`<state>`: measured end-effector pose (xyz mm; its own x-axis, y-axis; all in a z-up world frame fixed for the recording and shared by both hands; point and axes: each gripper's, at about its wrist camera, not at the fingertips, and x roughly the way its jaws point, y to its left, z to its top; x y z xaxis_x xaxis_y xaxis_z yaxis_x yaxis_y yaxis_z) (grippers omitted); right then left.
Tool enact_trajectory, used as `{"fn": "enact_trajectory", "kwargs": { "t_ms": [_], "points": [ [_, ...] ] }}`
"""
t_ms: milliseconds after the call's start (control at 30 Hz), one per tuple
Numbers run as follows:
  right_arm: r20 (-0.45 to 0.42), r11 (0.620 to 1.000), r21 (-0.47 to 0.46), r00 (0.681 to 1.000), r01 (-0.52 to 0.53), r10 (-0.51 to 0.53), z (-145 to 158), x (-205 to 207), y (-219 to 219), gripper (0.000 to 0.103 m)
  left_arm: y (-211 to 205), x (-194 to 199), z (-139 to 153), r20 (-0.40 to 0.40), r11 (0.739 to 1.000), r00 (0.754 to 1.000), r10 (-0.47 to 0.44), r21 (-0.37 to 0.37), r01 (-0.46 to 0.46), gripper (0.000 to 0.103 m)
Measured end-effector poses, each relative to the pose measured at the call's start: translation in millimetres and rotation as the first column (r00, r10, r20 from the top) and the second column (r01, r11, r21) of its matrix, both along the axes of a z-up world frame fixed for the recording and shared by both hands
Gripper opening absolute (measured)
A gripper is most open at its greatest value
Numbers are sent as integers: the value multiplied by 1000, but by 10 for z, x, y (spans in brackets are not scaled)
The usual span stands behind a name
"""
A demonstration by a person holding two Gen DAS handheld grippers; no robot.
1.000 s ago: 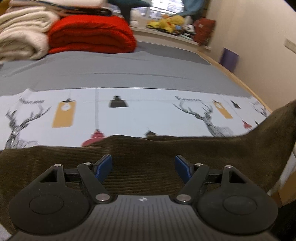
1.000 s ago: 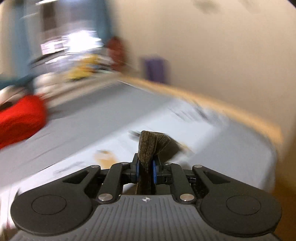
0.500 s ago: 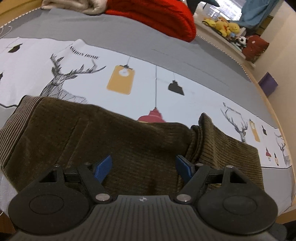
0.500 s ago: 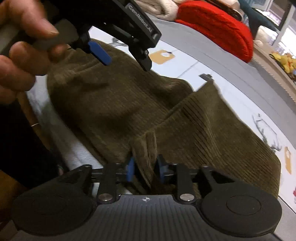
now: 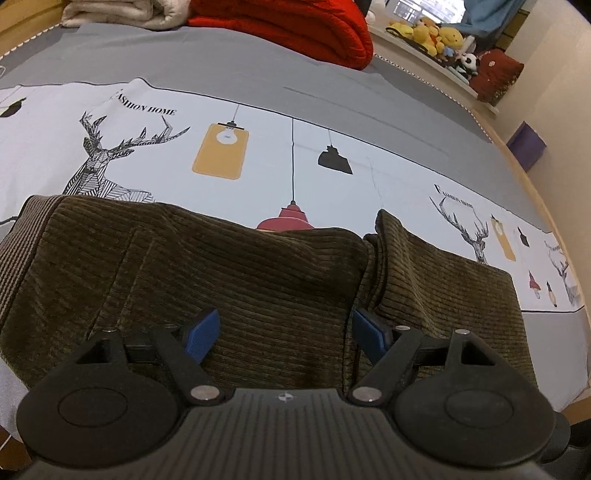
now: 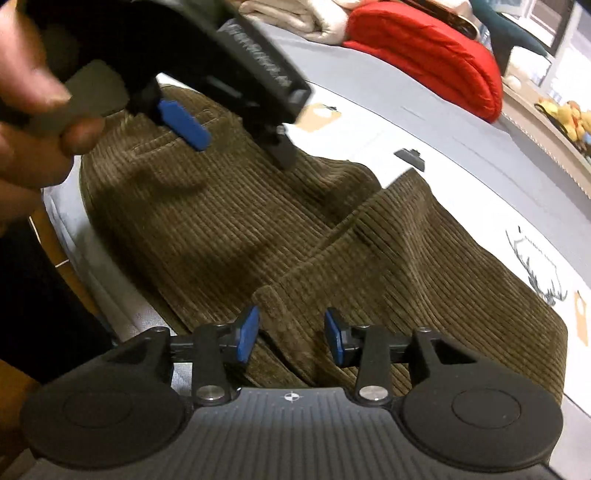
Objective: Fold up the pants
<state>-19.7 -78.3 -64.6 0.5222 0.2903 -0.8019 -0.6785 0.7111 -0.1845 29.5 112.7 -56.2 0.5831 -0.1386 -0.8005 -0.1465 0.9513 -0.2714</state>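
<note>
Brown corduroy pants (image 5: 240, 266) lie folded on the bed sheet (image 5: 388, 177), striped waistband (image 5: 14, 251) at the left. A folded-over leg layer (image 5: 436, 280) covers their right part. My left gripper (image 5: 286, 332) hovers open just above the cloth, nothing between its pads. In the right wrist view the pants (image 6: 258, 221) fill the middle. My right gripper (image 6: 291, 334) stands open low over the near folded edge; cloth lies between its pads without being pressed. The left gripper (image 6: 232, 136), held by a hand (image 6: 33, 110), is at the upper left.
A red blanket (image 5: 295, 26) and a cream one (image 5: 122, 14) are piled at the far end of the bed. Plush toys (image 5: 432, 33) sit on a shelf beyond. A purple box (image 5: 526, 146) stands by the wall. The bed's wooden edge (image 5: 517, 173) runs along the right.
My right gripper swung down with the pinched leg end, laid it over the pants and let go. The left gripper stayed open and shifted a little over the cloth.
</note>
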Motion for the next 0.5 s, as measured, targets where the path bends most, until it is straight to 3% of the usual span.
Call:
{"fn": "enact_trajectory", "kwargs": {
  "t_ms": [33,267,433,500],
  "points": [
    [-1,1000,8,1000,-19,19,13,-10,61,11,-5,7,3,2,1000,1000,-2,2,2,83],
    [95,990,123,994,-67,55,392,-183,-122,8,-23,30,-18,-5,1000,1000,-10,-5,10,84],
    [22,985,17,985,-174,173,145,-355,-163,10,-83,75,-34,-12,1000,1000,-19,-2,19,84],
    [34,984,12,983,-178,178,148,-384,-183,10,-82,93,-31,-13,1000,1000,-9,-11,9,84]
  ]
}}
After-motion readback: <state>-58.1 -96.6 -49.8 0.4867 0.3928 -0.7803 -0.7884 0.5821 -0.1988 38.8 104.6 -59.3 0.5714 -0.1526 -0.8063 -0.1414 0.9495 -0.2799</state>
